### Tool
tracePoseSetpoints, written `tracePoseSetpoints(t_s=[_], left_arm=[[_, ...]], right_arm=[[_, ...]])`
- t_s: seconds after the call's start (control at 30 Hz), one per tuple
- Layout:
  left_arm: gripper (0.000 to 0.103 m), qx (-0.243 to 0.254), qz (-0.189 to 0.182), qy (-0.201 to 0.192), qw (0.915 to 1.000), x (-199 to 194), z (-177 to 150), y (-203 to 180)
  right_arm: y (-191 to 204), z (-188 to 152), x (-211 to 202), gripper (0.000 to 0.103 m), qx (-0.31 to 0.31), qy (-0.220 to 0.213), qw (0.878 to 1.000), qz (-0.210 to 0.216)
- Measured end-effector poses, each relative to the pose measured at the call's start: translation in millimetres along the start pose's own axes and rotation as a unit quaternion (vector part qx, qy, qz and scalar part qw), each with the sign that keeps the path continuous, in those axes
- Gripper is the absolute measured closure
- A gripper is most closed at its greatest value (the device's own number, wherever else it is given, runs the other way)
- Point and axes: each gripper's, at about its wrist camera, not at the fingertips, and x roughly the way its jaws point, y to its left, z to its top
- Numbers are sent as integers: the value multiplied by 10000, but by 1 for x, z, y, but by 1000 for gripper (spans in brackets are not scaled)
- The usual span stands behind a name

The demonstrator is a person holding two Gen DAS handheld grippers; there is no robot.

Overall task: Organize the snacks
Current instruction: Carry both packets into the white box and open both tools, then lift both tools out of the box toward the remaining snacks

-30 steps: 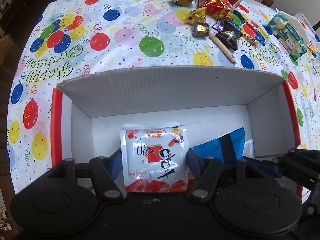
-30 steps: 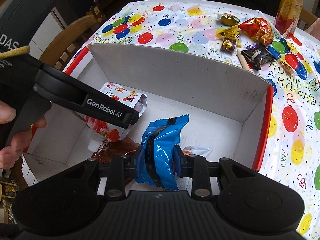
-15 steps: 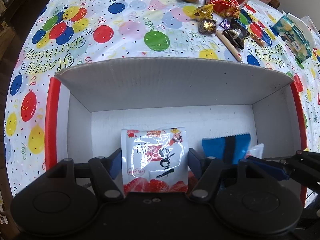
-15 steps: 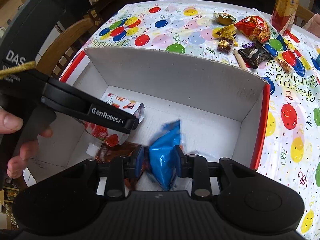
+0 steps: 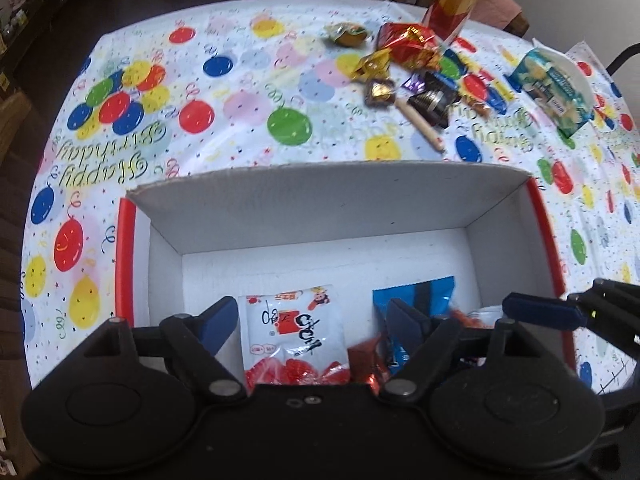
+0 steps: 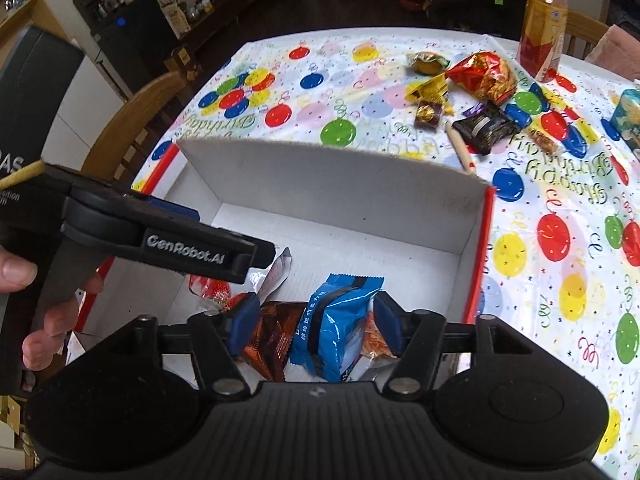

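— Inside the box [image 5: 304, 204], the left gripper [image 5: 310, 322] gapes wide around the white pouch [image 5: 294, 328], its lower end hidden.
— Right gripper [image 6: 316, 320] spread too, blue packet [image 6: 340, 320] loose between; beyond, snacks [image 6: 480, 76] on the balloon tablecloth [image 6: 320, 80].

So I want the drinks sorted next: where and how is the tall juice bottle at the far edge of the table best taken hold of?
Grip the juice bottle around its labelled body, below the white cap. It stands upright and its body looks wide, so come in level from the near side with the hand-held gripper fully open, steering right of the red foil bag beside it.
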Motion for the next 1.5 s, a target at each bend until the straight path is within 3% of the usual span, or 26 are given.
tracePoseSetpoints(t_s=[0.33,0.4,0.53,0.67,0.8,1.13,1.33,1.5], left_arm=[[16,190,-169,-454,9986,-40,-6,-11],[13,228,-189,-578,9979,-49,-6,-14],[11,209,-268,-810,9961,-66,-4,-16],[1,229,-176,-1158,9929,-80,-1,-20],[1,246,-113,-1410,9896,-87,8,-24],[1,16,-98,-1559,9877,-77,56,-32],[1,65,-9,-1520,9884,-53,91,-39],[1,20,24,-1397,9902,-29,115,-44]], right_arm=[[-3,6,-40,38,39,-335,9994,66],[-4,8,-50,31,21,-426,9991,67],[-7,12,-67,30,-2,-595,9982,68],[-15,19,-78,24,43,-733,9973,51],[-29,29,-85,22,167,-822,9965,-42],[-85,78,-91,22,812,-928,9917,-361],[-119,109,-74,21,1104,-892,9880,-607],[-148,129,-54,22,1481,-798,9842,-560]])
